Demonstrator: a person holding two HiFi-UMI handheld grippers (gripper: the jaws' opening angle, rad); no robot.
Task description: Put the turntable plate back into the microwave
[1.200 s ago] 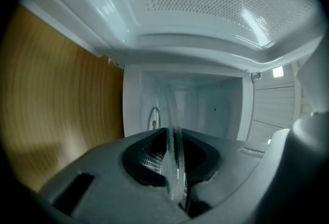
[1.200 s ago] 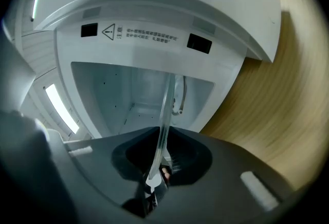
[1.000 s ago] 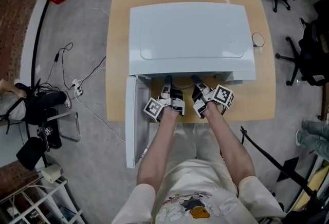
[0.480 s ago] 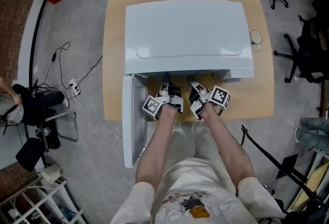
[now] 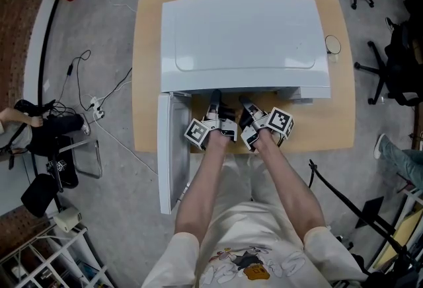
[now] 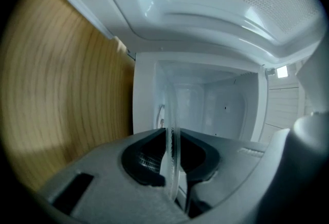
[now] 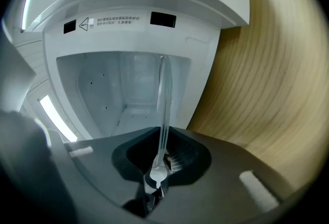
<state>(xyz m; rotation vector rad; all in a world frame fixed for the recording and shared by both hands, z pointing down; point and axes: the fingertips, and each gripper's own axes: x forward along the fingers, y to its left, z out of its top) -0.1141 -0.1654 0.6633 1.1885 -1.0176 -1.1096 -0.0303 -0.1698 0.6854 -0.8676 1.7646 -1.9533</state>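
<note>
The white microwave [image 5: 244, 36] stands on a wooden table [image 5: 151, 49] with its door [image 5: 170, 148] swung open to the left. The clear glass turntable plate [image 6: 170, 130] shows edge-on in both gripper views, its rim reaching into the white cavity [image 7: 103, 89]. My left gripper [image 6: 171, 166] is shut on the plate's rim. The jaws of my right gripper [image 7: 159, 159] are closing, with the plate's rim [image 7: 162, 110] pinched between them. In the head view the left gripper [image 5: 215, 98] and right gripper [image 5: 243, 103] sit side by side at the microwave's mouth; its top hides the plate.
A cable loop [image 5: 332, 47] lies on the table right of the microwave. Office chairs [image 5: 393, 62] stand round the table. Cables [image 5: 99, 102] trail over the floor at the left, and a wire shelf [image 5: 46, 260] stands at the lower left.
Both grippers stay at the microwave's mouth with the plate between them. Only the head view has shifted slightly.
</note>
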